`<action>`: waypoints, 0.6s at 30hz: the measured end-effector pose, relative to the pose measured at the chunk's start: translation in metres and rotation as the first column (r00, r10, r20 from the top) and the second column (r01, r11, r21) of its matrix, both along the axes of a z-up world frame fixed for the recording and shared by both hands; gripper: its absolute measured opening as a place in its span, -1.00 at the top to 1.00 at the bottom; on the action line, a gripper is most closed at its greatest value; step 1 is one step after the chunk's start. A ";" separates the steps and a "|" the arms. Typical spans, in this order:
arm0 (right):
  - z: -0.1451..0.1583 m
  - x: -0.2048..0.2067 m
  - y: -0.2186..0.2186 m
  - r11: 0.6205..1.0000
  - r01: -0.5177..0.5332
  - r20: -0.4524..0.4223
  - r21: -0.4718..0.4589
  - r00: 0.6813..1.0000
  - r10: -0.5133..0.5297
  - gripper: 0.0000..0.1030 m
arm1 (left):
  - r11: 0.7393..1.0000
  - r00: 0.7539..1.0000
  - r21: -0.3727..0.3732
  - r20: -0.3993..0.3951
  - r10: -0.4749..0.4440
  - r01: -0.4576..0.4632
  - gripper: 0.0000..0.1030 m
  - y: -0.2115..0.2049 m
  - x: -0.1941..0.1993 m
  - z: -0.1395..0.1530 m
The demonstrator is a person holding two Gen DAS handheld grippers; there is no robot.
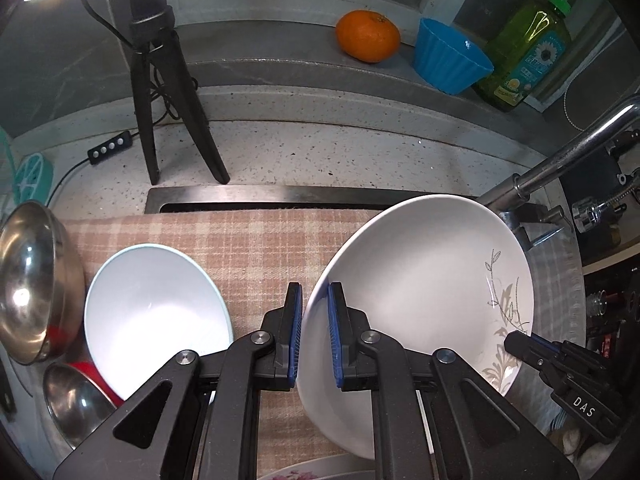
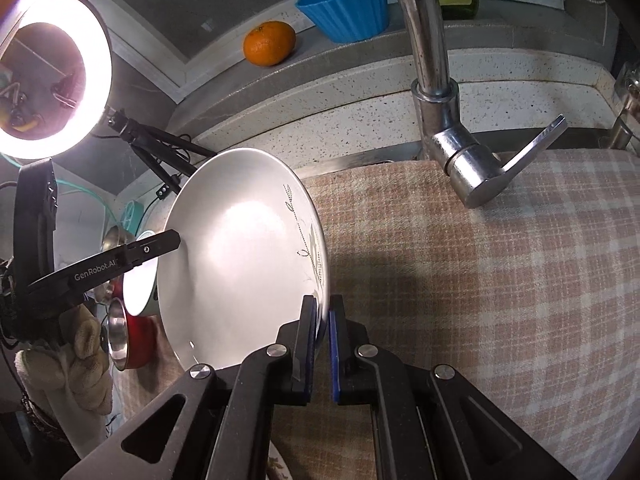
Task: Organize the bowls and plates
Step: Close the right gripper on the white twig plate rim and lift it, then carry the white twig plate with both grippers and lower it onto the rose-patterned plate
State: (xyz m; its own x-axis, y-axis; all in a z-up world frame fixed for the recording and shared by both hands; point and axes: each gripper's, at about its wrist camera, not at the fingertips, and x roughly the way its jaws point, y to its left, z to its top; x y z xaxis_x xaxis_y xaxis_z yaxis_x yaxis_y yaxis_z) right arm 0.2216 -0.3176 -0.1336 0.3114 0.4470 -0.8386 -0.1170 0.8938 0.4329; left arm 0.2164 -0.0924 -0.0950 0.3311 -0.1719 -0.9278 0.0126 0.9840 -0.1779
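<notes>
- Speckled stone counter, raised grey ledge along its back.
- On counter, left end: black tripod, glowing ring light on top.
- On ledge: orange, blue ribbed cup, green soap bottle.
- Checked cloth in front of counter; chrome faucet above it.

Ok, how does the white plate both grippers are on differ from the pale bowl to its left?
The white plate is wide and shallow with a grey leaf print; the pale blue bowl is smaller, deeper and plain. The plate is held tilted off the checked cloth, its rim pinched by the left gripper and the right gripper; the bowl sits ungripped, leaning toward the steel bowl. Both are empty with white interiors.
</notes>
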 end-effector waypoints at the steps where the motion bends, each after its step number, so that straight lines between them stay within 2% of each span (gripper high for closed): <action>1: 0.002 -0.001 0.001 1.000 -0.002 0.003 0.000 1.000 0.002 0.89 | 1.000 1.000 -0.003 0.003 0.002 -0.002 0.79 0.002 -0.003 0.003; 10: 0.015 -0.024 0.003 1.000 -0.017 0.022 -0.006 1.000 0.017 0.89 | 1.000 1.000 -0.011 0.023 0.007 -0.007 0.79 0.005 -0.023 0.019; 18: 0.016 -0.053 0.005 0.999 -0.035 -0.002 0.014 0.999 0.035 0.89 | 1.000 1.000 -0.017 0.022 0.011 -0.011 0.79 0.010 -0.051 0.027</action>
State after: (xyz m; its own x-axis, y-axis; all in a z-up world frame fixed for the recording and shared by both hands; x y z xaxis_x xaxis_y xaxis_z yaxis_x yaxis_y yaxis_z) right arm 0.1685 -0.3128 -0.1181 0.2933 0.4690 -0.8331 -0.1472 0.8832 0.4454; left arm 0.1654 -0.0825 -0.0678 0.3530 -0.1842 -0.9173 0.0061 0.9809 -0.1946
